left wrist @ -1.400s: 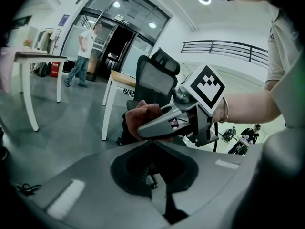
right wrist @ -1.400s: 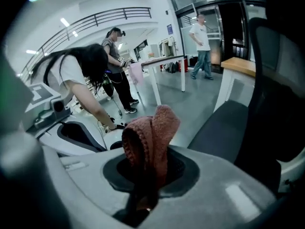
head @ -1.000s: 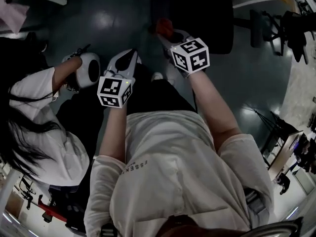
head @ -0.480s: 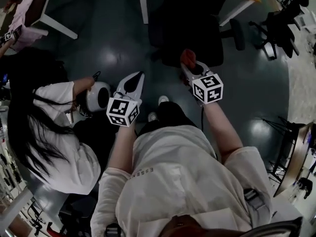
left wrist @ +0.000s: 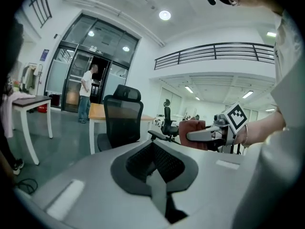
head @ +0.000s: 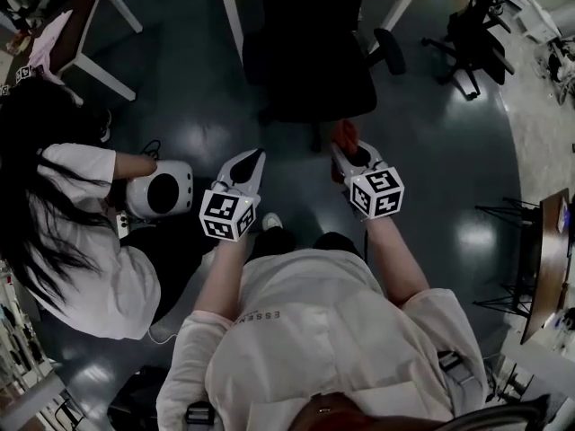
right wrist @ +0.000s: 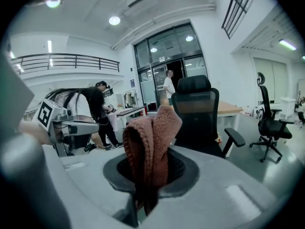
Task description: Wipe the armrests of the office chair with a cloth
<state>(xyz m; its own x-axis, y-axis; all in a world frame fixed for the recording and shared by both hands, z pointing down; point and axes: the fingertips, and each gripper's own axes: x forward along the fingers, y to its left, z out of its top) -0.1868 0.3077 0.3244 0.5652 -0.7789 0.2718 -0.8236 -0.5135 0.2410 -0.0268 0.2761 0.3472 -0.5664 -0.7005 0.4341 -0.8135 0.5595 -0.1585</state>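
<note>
We hold the right gripper (head: pixel 349 151) clamped on a folded reddish cloth (right wrist: pixel 151 142), just short of the black office chair (head: pixel 310 57). Its armrest (head: pixel 388 50) lies farther right. The left gripper (head: pixel 249 162), jaws pressed together, grips nothing.

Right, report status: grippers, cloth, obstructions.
Left gripper shut, empty. Right gripper shut on cloth. Office chair ahead, armrests untouched. Person crouched at left, not in the path.
</note>
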